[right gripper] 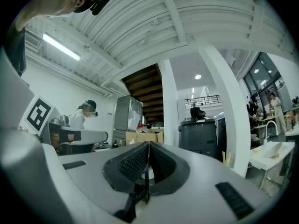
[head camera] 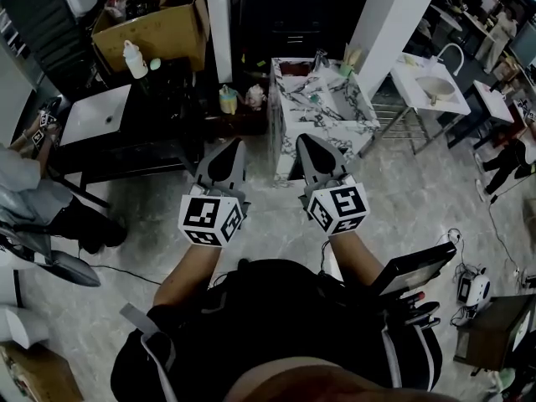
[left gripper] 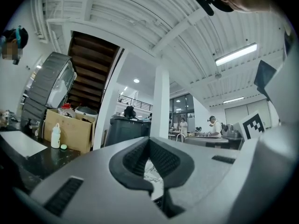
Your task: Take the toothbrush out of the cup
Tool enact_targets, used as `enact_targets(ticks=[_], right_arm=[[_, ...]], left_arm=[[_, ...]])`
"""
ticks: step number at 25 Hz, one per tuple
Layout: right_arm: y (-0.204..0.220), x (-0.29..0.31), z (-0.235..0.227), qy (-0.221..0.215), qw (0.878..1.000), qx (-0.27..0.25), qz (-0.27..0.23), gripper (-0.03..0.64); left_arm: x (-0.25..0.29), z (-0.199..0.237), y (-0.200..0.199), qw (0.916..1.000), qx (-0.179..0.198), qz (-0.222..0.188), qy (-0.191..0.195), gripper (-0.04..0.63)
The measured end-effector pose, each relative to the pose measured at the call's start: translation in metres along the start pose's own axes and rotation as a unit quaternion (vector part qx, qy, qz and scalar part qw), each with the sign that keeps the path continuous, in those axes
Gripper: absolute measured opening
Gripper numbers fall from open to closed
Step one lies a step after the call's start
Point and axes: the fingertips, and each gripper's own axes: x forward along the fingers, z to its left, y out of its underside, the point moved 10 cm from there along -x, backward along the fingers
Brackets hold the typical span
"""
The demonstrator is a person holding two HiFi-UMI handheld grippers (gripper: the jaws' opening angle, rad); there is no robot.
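You hold both grippers level, side by side at mid-frame. The left gripper (head camera: 235, 146) and right gripper (head camera: 305, 141) are clenched, with nothing between their ribbed black pads. Just above them stands a veined marble sink (head camera: 281, 117). What looks like the cup (head camera: 347, 59) sits at its upper-right corner, the toothbrush too small to tell.

I'm in a workshop hall: a white washbasin (head camera: 412, 80) right of the marble sink unit (head camera: 285, 132), a cardboard box (head camera: 155, 30) left.
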Motion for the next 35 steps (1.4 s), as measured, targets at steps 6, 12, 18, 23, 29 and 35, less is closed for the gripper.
enact_targets(ticks=[6, 12, 18, 23, 29, 35], right_arm=[[0.005, 0.004, 0.011, 0.016, 1.0, -0.007, 0.015, 0.025], [0.012, 0.003, 0.023, 0.037, 0.999, -0.011, 0.026, 0.025], [0.012, 0.001, 0.019, 0.047, 0.998, -0.012, 0.028, 0.025], [0.013, 0.005, -0.002, 0.044, 0.999, -0.005, 0.017, 0.025], [0.012, 0.011, -0.051, 0.028, 1.0, -0.001, 0.008, 0.025], [0.009, 0.018, -0.105, 0.009, 1.0, -0.001, 0.001, 0.025]], left_arm=[[-0.002, 0.016, 0.006, 0.9999, -0.015, -0.004, 0.004, 0.0], [-0.003, 0.028, 0.014, 0.9993, -0.024, 0.002, 0.028, 0.0], [0.003, 0.027, 0.015, 0.9988, -0.026, 0.002, 0.041, 0.0], [0.022, 0.02, 0.014, 0.9991, -0.017, 0.001, 0.039, 0.0], [0.059, 0.001, 0.016, 0.9997, -0.013, -0.001, 0.019, 0.0], [0.104, -0.024, 0.014, 0.9999, -0.01, -0.005, 0.012, 0.0]])
